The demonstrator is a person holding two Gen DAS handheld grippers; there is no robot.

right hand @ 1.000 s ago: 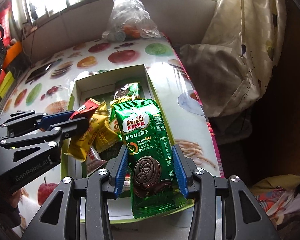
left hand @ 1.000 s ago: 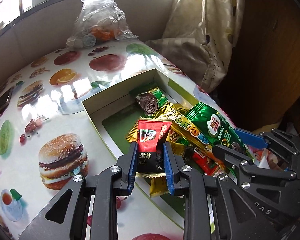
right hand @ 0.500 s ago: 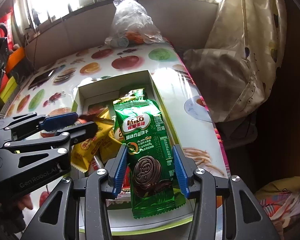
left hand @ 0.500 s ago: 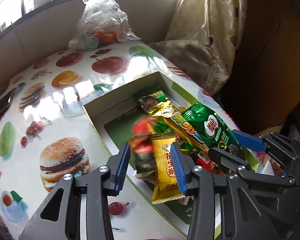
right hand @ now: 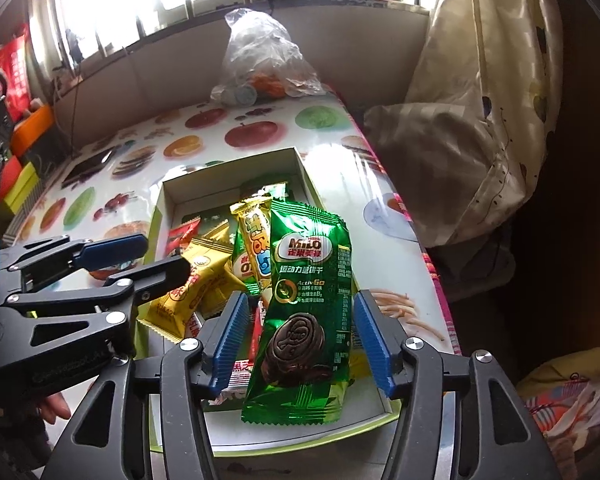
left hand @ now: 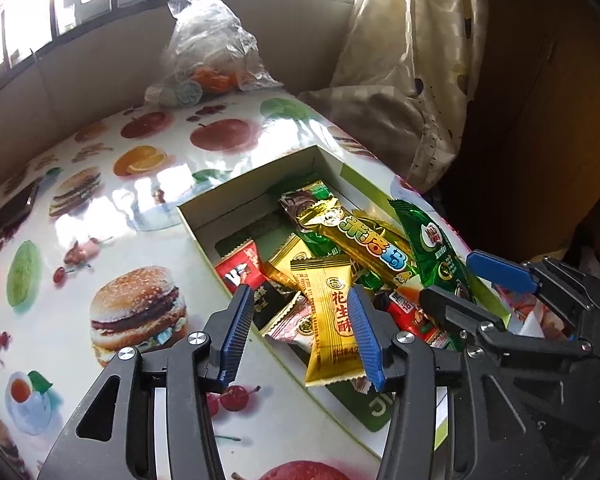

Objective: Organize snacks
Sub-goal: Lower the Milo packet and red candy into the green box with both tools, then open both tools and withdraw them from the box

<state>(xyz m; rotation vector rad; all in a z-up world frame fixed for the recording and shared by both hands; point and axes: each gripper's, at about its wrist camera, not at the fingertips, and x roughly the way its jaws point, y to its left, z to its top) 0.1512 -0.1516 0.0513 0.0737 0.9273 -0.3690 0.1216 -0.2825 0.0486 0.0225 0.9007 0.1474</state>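
A: Between the blue pads of the left gripper (left hand: 302,330), what was logged?

B: Jaws roughly half open, having just been opening. The yellow peanut-candy packet (left hand: 332,320) lay in the gap, its right edge at or behind the right pad; no squeeze visible. The red-and-black packet (left hand: 246,274) lay just beyond the left pad, loose in the box (left hand: 252,184).

A: And the right gripper (right hand: 306,342)?

B: Jaws had also just been opening, stood wide. The green Milo biscuit pack (right hand: 308,292) lay between the pads with a gap on each side, neither pad pressing. Its near end overhung the near edge of the box.

A: Contents of the box beyond that?

B: A gold bar with coloured lettering (left hand: 360,240) lay diagonally across the pile, left of the Milo pack in the right wrist view. Smaller gold and red packets were heaped under it. Far left part of the box floor was bare.

A: Surroundings?

B: Box sat on a table with a fruit-and-burger print cloth (left hand: 132,304), toward its right edge. A clear plastic bag (left hand: 208,56) with something orange inside rested at the far end, under the window. A cream curtain (right hand: 472,112) hung to the right. A dark flat item, possibly a phone (right hand: 86,168), lay at far left.
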